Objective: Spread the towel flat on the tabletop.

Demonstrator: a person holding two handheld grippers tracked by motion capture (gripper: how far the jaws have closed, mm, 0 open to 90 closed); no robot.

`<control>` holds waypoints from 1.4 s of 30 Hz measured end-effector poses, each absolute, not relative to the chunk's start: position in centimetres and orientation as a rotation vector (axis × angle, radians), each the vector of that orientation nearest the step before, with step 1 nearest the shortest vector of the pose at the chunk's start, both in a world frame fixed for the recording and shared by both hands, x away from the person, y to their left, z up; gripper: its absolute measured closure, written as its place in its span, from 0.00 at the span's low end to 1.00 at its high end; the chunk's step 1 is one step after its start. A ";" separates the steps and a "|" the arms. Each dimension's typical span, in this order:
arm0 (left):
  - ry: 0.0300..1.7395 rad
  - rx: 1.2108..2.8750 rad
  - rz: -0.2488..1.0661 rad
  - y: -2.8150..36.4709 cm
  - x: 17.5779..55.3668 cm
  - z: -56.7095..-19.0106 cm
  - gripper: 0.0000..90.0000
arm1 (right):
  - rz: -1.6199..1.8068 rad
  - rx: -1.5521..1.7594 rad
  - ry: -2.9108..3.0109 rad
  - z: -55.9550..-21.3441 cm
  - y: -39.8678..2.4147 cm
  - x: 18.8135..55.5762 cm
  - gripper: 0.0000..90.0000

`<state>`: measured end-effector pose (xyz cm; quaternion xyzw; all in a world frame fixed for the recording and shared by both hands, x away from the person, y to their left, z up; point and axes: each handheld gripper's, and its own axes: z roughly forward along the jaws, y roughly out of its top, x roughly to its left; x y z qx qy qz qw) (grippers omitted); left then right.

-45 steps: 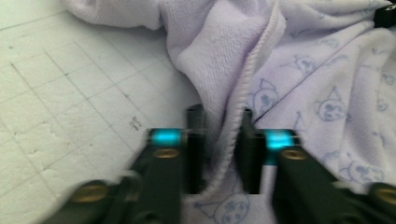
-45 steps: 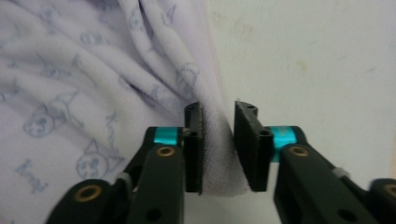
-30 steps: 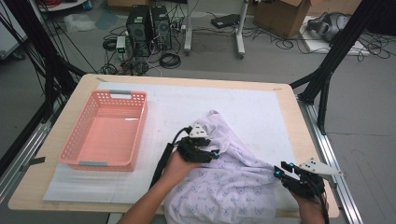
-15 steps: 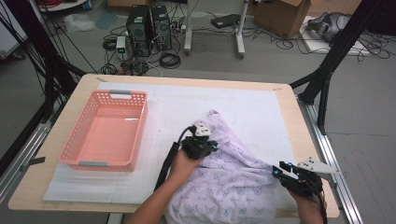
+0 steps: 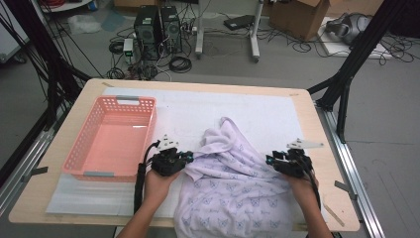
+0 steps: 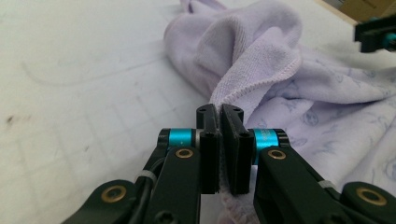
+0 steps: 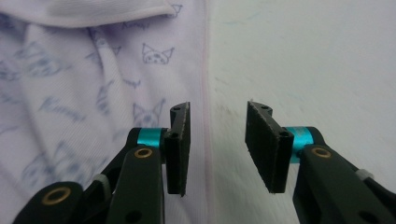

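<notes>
Wooden table [image 5: 59, 198] under white mat [image 5: 257, 109]. Lilac printed towel [image 5: 237, 188] lies rumpled on mat's near-right part, draped over table's near edge. Pink basket [image 5: 79, 153] at left, apart from towel. Left gripper [image 5: 190, 156] clenched on towel's hemmed left edge, cloth pinched between pads [image 6: 209, 154]. Right gripper [image 7: 217, 147] at towel's right hem, jaws parted, hem running between them, pads not pressing.

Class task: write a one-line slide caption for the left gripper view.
Left gripper shut on the hemmed edge of a lilac towel bunched on the white mat.
</notes>
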<state>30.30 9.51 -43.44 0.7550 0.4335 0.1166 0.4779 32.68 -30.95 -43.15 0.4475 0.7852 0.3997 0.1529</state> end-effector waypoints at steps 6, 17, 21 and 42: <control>1.055 1.860 0.263 9.9 29.6 -44.5 0.95 | 1.096 1.261 2.373 -44.2 -27.2 36.4 0.67; 1.049 1.869 0.273 9.5 29.9 -45.0 0.95 | 0.960 1.356 2.225 -43.1 -31.2 34.5 0.97; 1.036 1.890 0.275 8.9 30.1 -45.1 0.95 | 0.908 1.436 2.151 -42.9 -35.1 32.4 0.97; 0.698 2.099 0.225 -1.8 33.4 -41.6 0.59 | 1.156 1.395 2.040 -42.8 -36.9 28.1 0.69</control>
